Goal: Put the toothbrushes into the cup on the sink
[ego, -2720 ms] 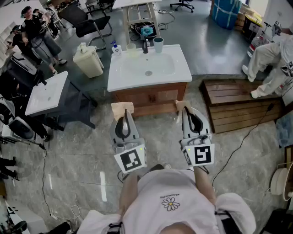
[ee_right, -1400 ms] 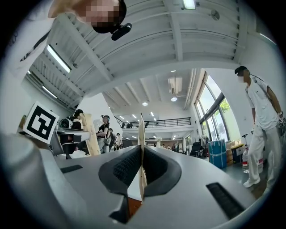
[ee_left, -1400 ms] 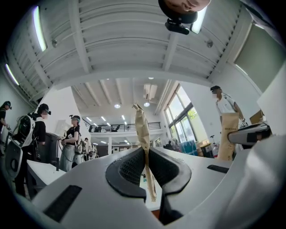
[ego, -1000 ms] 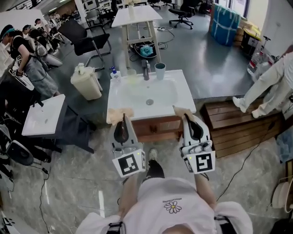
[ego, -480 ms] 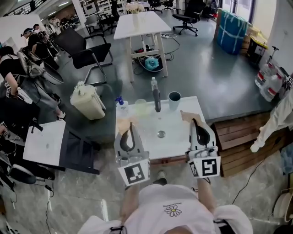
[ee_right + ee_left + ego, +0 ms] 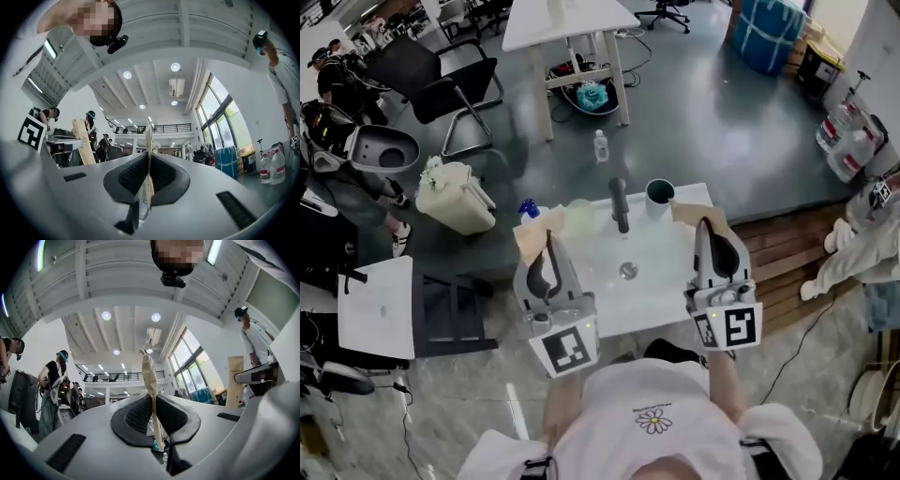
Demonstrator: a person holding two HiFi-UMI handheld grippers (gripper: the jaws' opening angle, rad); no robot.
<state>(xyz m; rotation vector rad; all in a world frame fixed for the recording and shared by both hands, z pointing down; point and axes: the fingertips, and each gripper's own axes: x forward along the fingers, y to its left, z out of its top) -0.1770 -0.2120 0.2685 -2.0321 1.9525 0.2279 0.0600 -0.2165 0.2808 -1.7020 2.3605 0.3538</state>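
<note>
Left claw (image 6: 536,232) and right claw (image 6: 692,214) both pressing shut, pads meeting, hovering over white sink (image 6: 661,281). Cup (image 6: 658,195) standing at sink's far right, beside faucet (image 6: 620,204), just left of right claw's tip.

The white sink (image 6: 661,267) carried 1 cup (image 6: 658,195), 1 faucet (image 6: 620,204), 1 pale tumbler (image 6: 578,215) and 1 blue-capped bottle (image 6: 530,208).

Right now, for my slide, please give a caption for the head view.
Left gripper and right gripper, each shut on a tan packet, at the white sink with its cup.
</note>
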